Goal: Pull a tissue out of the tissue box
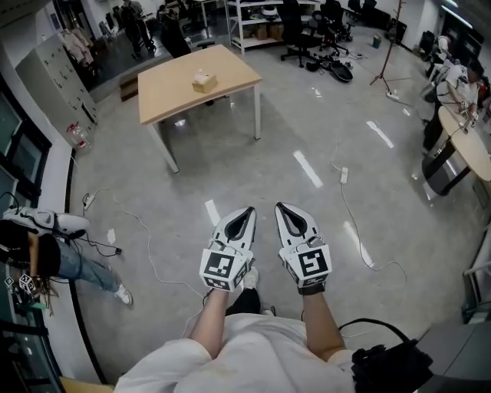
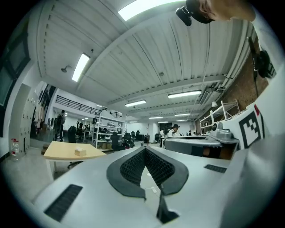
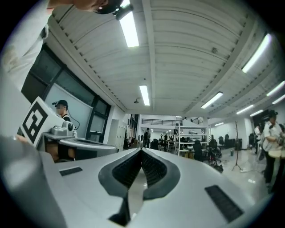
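A small tan tissue box (image 1: 204,80) with white tissue at its top sits near the middle of a light wooden table (image 1: 178,90) far ahead across the floor. The left gripper view shows the same tissue box (image 2: 80,152) on the table (image 2: 67,152) at the left. My left gripper (image 1: 249,209) and right gripper (image 1: 278,206) are held side by side in front of me, pointing toward the table, well short of it. Both have their jaw tips together and hold nothing. In their own views, the left gripper (image 2: 144,149) and right gripper (image 3: 141,150) show closed tips.
Cables (image 1: 349,222) trail over the shiny grey floor between me and the table. Office chairs (image 1: 295,31) and shelving (image 1: 257,19) stand behind it. A round table (image 1: 466,142) is at the right, lockers (image 1: 57,73) at the left, a seated person (image 1: 61,257) by the left wall.
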`<state>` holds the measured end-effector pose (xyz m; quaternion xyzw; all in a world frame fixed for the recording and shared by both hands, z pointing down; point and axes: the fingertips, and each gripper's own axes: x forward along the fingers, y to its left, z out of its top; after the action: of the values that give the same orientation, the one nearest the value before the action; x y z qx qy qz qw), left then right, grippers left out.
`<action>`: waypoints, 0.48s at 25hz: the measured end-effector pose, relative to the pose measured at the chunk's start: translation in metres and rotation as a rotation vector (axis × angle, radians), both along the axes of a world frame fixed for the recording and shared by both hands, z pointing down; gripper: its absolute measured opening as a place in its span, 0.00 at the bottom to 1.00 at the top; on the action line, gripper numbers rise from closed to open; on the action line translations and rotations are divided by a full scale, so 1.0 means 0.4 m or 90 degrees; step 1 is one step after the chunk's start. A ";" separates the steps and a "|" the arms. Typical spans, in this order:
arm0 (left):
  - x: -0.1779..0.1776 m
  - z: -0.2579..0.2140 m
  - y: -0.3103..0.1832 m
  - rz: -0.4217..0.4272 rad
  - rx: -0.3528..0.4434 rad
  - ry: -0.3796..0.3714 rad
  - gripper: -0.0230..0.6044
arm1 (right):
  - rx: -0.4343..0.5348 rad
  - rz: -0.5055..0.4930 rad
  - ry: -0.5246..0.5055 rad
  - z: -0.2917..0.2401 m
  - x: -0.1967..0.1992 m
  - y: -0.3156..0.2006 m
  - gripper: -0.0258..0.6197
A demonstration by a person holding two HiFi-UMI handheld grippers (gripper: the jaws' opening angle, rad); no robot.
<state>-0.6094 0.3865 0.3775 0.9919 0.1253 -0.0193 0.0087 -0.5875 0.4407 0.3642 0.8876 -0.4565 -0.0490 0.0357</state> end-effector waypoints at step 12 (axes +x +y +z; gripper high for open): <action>0.361 -0.082 -0.387 -0.054 0.009 0.060 0.04 | -0.058 -0.020 -0.025 -0.027 0.361 -0.345 0.04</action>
<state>-0.4652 0.2317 0.3448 0.9943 0.0835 -0.0657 -0.0055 -0.4433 0.3028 0.3535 0.8786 -0.4728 -0.0114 0.0661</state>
